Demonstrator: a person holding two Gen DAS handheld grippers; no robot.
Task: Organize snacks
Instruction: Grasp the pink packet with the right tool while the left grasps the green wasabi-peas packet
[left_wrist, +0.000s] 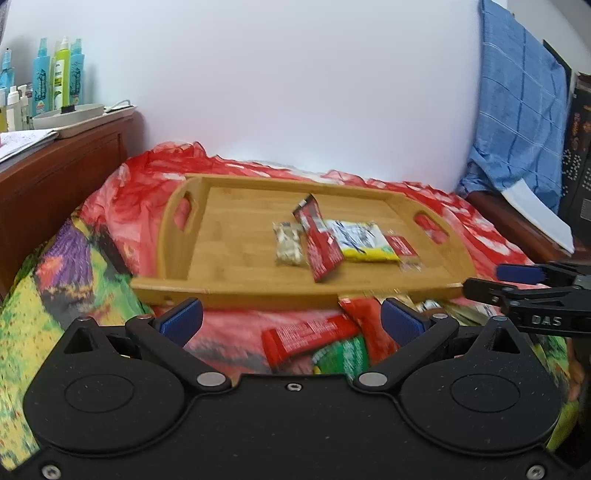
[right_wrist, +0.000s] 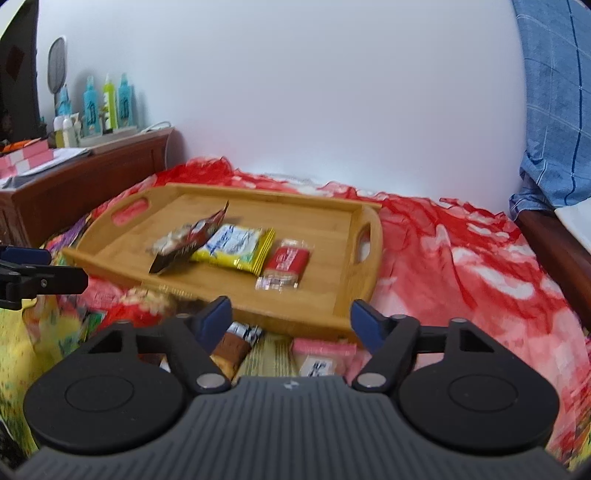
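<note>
A wooden tray (left_wrist: 236, 206) (right_wrist: 325, 221) lies on the red bedcover. It holds a nut packet (left_wrist: 289, 244), a dark red bar (left_wrist: 318, 240) (right_wrist: 192, 242), a yellow-white packet (left_wrist: 360, 240) (right_wrist: 236, 247) and a small red packet (left_wrist: 403, 249) (right_wrist: 286, 264). Loose snacks lie in front of the tray: a red bar (left_wrist: 306, 338), a green packet (left_wrist: 341, 356), a brown bar (right_wrist: 232, 349), a pink packet (right_wrist: 321, 358). My left gripper (left_wrist: 291, 319) is open and empty above the loose snacks. My right gripper (right_wrist: 291, 319) is open and empty at the tray's near edge; it also shows in the left wrist view (left_wrist: 480, 280).
A wooden headboard shelf (left_wrist: 59, 166) with bottles (left_wrist: 59, 77) stands at the left. A blue towel (left_wrist: 517, 110) hangs at the right, above a wooden edge (right_wrist: 554, 236). A white wall is behind. The bedcover (right_wrist: 461, 266) spreads right of the tray.
</note>
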